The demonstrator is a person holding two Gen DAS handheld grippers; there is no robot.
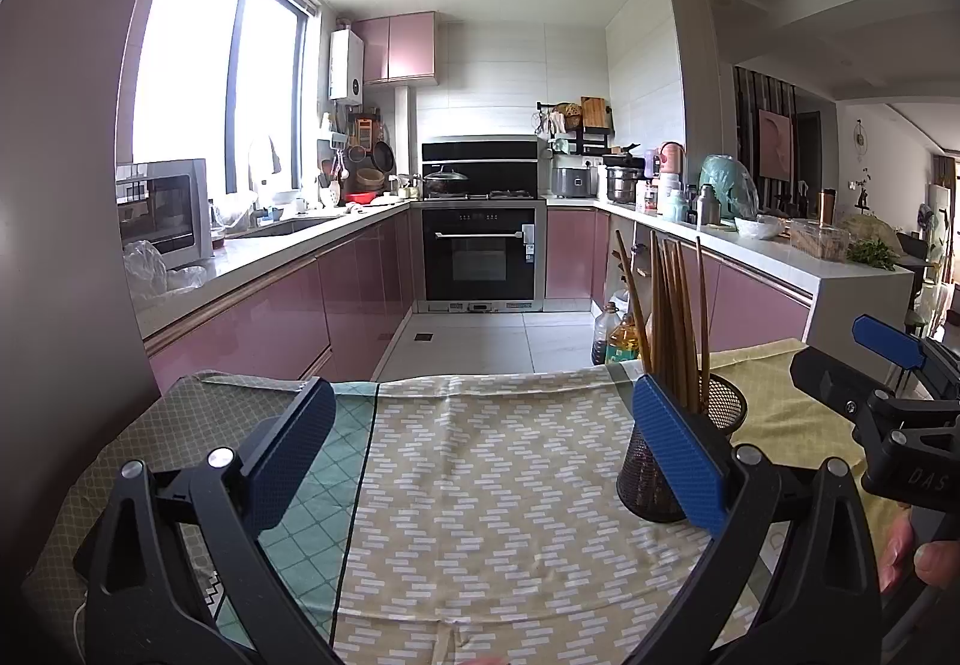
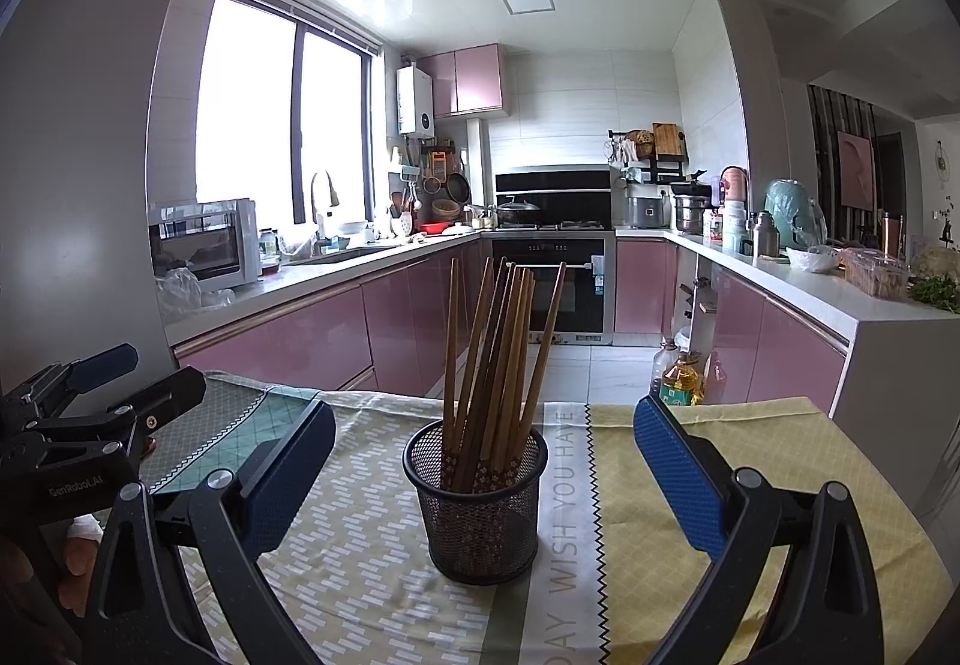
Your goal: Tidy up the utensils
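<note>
One black mesh cup (image 2: pixel 476 509) stands upright on the patterned tablecloth (image 2: pixel 360 545) in front of you, dead centre in your right wrist view and at about 3 o'clock in your left. In it sits a bunch of brown wooden chopsticks (image 2: pixel 498 359), decorated ends down, plain ends fanning out above the rim toward 12 and 1 o'clock; one leans apart to the right. Your right gripper (image 2: pixel 483 470) is spread wide, its blue pads either side of the cup and clear of it, holding nothing. Your left gripper (image 1: pixel 480 452) is likewise spread and empty over bare cloth, its right-hand pad overlapping the cup in that view.
</note>
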